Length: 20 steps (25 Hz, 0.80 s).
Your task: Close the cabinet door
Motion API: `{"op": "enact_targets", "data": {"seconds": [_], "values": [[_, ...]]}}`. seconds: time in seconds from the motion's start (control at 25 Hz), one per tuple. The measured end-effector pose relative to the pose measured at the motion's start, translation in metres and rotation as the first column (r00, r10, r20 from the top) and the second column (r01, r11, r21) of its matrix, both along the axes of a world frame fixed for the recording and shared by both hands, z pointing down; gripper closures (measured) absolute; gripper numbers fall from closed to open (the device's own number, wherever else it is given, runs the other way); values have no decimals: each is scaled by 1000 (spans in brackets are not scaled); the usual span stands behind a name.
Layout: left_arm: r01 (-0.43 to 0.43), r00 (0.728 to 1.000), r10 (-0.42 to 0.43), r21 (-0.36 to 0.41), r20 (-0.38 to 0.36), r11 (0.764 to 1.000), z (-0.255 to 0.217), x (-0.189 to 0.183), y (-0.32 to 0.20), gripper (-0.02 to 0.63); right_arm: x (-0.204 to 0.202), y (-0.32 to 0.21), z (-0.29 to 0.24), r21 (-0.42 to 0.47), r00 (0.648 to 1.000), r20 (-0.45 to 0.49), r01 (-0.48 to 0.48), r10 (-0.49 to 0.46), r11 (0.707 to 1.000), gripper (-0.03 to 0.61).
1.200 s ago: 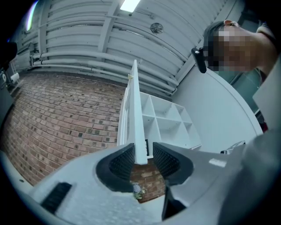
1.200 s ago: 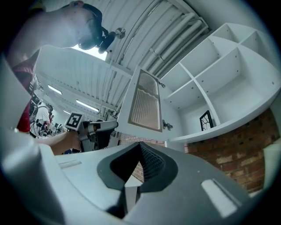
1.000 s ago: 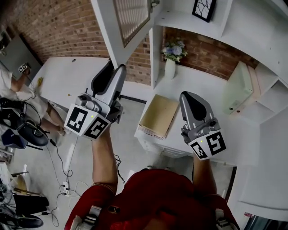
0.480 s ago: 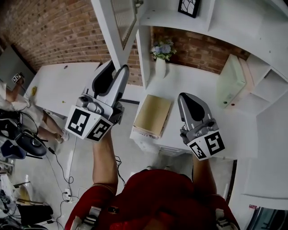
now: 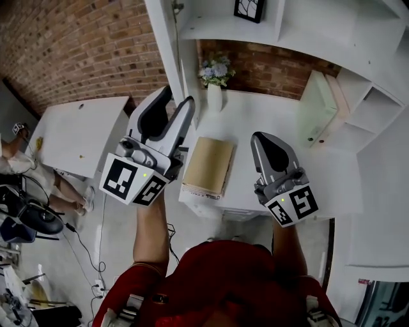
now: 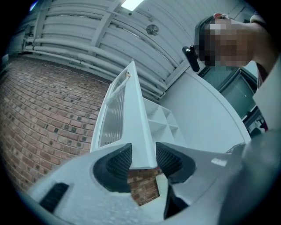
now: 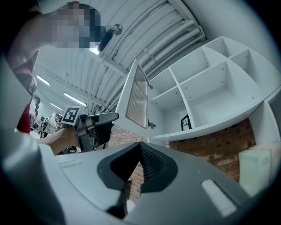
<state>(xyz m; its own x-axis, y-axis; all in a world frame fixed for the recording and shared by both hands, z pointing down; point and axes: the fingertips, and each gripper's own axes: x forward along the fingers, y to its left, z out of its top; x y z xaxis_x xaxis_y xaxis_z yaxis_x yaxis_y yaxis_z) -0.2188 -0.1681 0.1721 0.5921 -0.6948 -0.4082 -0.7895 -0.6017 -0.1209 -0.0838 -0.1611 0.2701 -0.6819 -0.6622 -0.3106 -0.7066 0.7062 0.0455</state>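
The white cabinet door (image 5: pixel 165 45) with a ribbed glass pane hangs partly open, edge-on to me in the head view. My left gripper (image 5: pixel 176 102) straddles the door's lower corner. In the left gripper view the door (image 6: pixel 131 114) runs up from between the left gripper (image 6: pixel 142 156) pads; the jaws are opening and the pads flank the edge without pressing it. My right gripper (image 5: pixel 270 139) hovers over the counter to the right, shut and empty; its pads (image 7: pixel 145 160) meet. From the right gripper view I see the door (image 7: pixel 136 99) and the left gripper (image 7: pixel 94 125) beneath it.
Open white shelves (image 5: pixel 255 32) hold a framed picture (image 5: pixel 248 9). On the white counter (image 5: pixel 268 121) stand a vase of flowers (image 5: pixel 214 89), a brown flat box (image 5: pixel 208 166) and a pale green file (image 5: pixel 314 108). A white table (image 5: pixel 77 134) and a person (image 5: pixel 13 153) are at the left.
The door has swung toward the cabinet, now nearly edge-on. My left gripper moved right with it and its jaws have spread wider. The right gripper shifted slightly.
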Motion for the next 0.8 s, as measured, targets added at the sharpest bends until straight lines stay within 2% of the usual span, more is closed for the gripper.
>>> {"op": "enact_targets", "data": {"seconds": [0.24, 0.52, 0.8], "values": [[-81, 996, 81, -3, 23, 997, 0, 17, -2, 449, 3, 7, 0, 0, 998, -10, -66, 66, 998, 566], [-74, 997, 74, 12, -22, 997, -1, 20, -6, 451, 19, 7, 5, -3, 994, -25, -107, 107, 994, 566], [-47, 999, 47, 11, -5, 999, -1, 44, -13, 446, 42, -11, 2, 10, 997, 1, -74, 74, 997, 566]]}}
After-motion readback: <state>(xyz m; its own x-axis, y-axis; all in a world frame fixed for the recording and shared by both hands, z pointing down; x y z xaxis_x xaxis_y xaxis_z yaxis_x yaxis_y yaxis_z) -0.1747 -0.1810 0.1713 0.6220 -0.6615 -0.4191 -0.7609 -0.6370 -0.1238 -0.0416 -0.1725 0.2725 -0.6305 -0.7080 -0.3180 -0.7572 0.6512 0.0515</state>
